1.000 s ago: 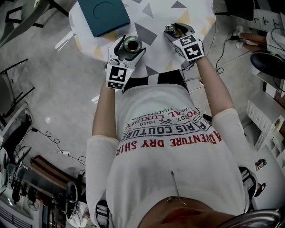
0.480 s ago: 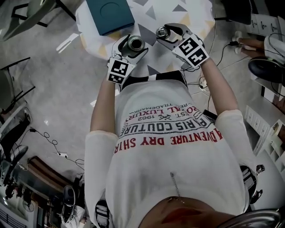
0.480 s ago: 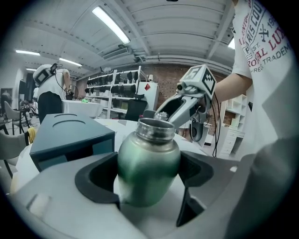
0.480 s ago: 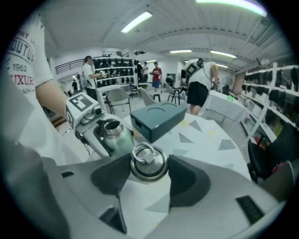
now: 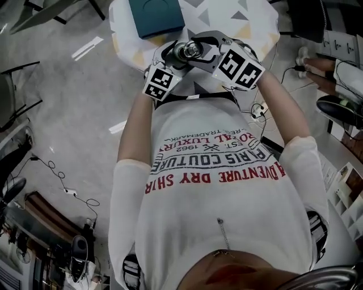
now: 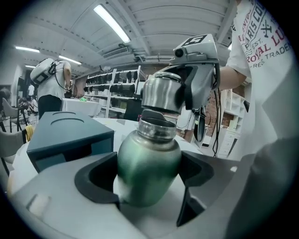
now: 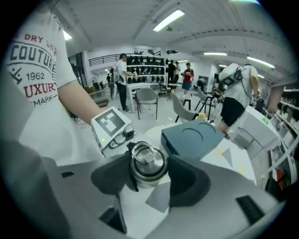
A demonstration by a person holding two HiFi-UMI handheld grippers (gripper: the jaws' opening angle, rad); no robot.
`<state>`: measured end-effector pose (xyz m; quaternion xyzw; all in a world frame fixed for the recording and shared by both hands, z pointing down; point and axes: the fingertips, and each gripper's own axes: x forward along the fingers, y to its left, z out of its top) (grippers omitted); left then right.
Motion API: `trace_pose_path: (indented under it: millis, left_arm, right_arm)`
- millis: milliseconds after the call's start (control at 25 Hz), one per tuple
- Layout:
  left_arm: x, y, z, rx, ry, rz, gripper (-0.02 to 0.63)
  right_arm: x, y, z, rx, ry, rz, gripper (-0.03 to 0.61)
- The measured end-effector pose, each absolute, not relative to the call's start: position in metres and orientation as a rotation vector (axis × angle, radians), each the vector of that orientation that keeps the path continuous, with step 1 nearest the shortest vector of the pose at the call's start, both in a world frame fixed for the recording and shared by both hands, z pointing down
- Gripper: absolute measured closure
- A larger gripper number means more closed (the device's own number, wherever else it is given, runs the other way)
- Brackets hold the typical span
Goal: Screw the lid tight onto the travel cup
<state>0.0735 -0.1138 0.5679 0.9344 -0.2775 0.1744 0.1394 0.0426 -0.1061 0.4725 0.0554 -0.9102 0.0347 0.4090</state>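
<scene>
1. Worktop (image 5: 258, 25): round, white w/ grey and yellow triangles. In the head view it lies under and beyond the travel cup (image 6: 148, 158).
2. Person (image 5: 221, 187): white T-shirt w/ printed lettering, on the near side of the cup, both forearms reaching toward it.
3. 2nd person (image 6: 49, 77): in the bg, well beyond the cup and to its left in the left gripper view. Wears head-mounted gear.
4. Teal box (image 5: 156, 16): flat, w/ a round recess in its top. It rests on the worktop just beyond the cup, a bit to its left.
5. Right tongs (image 7: 149, 175): grey body w/ a b/w marker cube, coming at the cup from above and from its right. The dark pads are closed on the lid (image 6: 162, 93), one pad each side.
6. Left tongs (image 6: 148, 179): same build, marker cube on the near side of the cup. The dark pads are clamped on the cup's green body, holding it w/ the mouth up, over the worktop's near edge.
7. Cup itself: rounded green body, bare steel neck, mouth open.
8. Lid: rounded steel, directly above the cup's mouth, a little tilted, not screwed on. A dark part under it hangs close to the rim; can't tell if they touch.
</scene>
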Motion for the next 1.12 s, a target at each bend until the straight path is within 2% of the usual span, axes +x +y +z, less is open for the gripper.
trace_pose_path:
  millis: [600, 840, 1120]
  left_arm:
    - [0.074, -0.116, 0.572, 2.682, -0.795, 0.48, 0.213]
    - [0.072, -0.116, 0.572, 2.677, -0.793, 0.469, 0.212]
    - [0.071, -0.116, 0.574, 2.669, -0.798, 0.459, 0.209]
  right_arm:
    - [0.027, -0.099, 0.502, -0.013, -2.22, 0.087, 0.319]
    - [0.026, -0.102, 0.503, 0.081, -2.194, 0.128, 0.319]
    - [0.026, -0.108, 0.504, 0.425, -2.181, 0.357, 0.319]
